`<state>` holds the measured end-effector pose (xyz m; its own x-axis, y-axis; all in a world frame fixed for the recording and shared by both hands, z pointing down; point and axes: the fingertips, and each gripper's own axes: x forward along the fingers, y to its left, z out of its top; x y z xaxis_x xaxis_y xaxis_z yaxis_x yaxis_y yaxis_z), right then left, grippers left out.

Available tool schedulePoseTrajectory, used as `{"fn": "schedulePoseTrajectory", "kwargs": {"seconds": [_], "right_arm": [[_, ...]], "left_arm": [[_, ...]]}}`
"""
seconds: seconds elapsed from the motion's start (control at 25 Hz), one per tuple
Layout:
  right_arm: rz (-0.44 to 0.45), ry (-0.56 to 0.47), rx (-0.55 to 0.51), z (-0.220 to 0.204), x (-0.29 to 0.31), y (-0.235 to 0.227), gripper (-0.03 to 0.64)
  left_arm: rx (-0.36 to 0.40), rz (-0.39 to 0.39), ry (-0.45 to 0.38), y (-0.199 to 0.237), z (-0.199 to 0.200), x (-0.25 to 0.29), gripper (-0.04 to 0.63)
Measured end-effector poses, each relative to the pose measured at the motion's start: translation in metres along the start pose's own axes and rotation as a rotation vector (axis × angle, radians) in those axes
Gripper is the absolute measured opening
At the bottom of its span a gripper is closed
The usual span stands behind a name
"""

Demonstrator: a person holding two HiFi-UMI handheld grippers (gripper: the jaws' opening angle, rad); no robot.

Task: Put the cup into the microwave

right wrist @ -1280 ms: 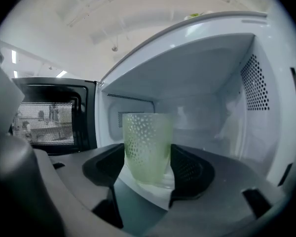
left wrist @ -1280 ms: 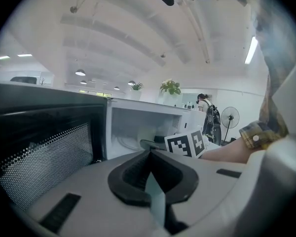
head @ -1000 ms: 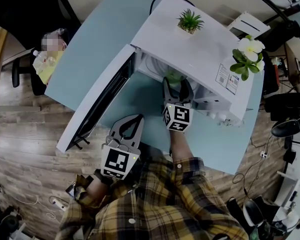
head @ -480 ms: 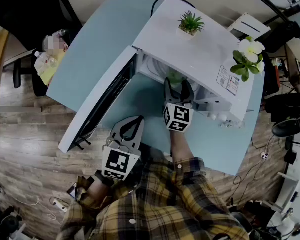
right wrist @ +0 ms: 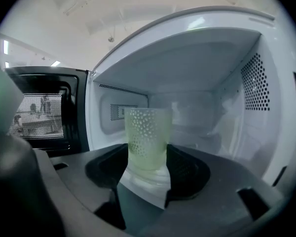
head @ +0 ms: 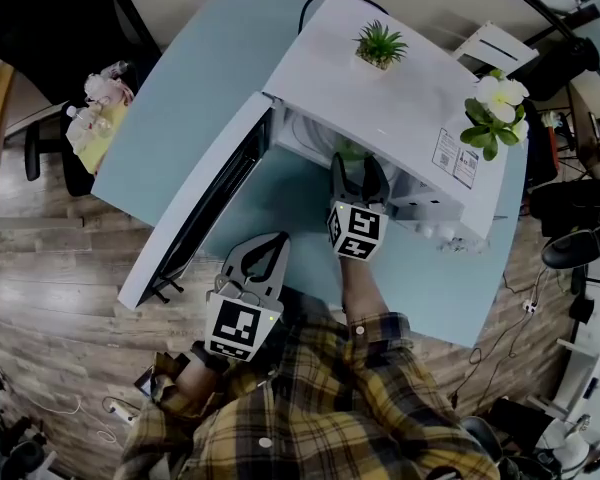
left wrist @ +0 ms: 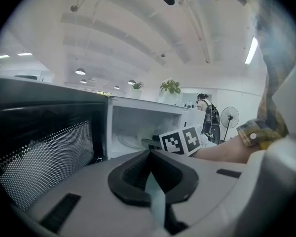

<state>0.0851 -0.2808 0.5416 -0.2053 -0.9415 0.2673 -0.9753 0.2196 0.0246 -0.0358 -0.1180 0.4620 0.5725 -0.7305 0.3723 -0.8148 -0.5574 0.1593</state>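
A pale green dimpled cup [right wrist: 147,137] stands upright inside the white microwave [right wrist: 256,83], on its floor. My right gripper [right wrist: 147,154] reaches into the oven mouth with the cup between its fingertips. Its jaws are closing, and I see no pad pressing on the cup. From the head view the cup [head: 350,151] shows only as a green patch under the microwave's [head: 380,98] top edge, just past the right gripper [head: 357,173]. The door [head: 195,218] hangs wide open to the left. My left gripper [head: 278,238] hovers near the table's front edge, shut and empty.
A small green plant [head: 380,43] and a white-flowered plant [head: 495,108] sit on the microwave's top. The light blue table [head: 210,78] stretches left behind the door. A chair with bottles [head: 90,118] stands beyond its left edge. The open door [left wrist: 39,147] fills the left gripper view's left side.
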Motion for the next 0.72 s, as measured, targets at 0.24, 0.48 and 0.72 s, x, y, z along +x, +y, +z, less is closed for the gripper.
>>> {"fn": "schedulePoseTrajectory", "kwargs": {"seconds": [0.24, 0.48, 0.72], "right_arm": [[-0.033, 0.013, -0.010, -0.004, -0.004, -0.004, 0.087], [-0.028, 0.004, -0.011, -0.001, -0.008, -0.003, 0.075], [-0.002, -0.011, -0.030, 0.005, -0.019, -0.002, 0.075]], "left_arm": [[0.003, -0.005, -0.004, 0.001, 0.001, -0.001, -0.009], [0.004, -0.008, -0.011, 0.002, 0.003, -0.002, -0.009], [0.011, -0.007, -0.022, 0.003, 0.007, -0.003, -0.009]]}}
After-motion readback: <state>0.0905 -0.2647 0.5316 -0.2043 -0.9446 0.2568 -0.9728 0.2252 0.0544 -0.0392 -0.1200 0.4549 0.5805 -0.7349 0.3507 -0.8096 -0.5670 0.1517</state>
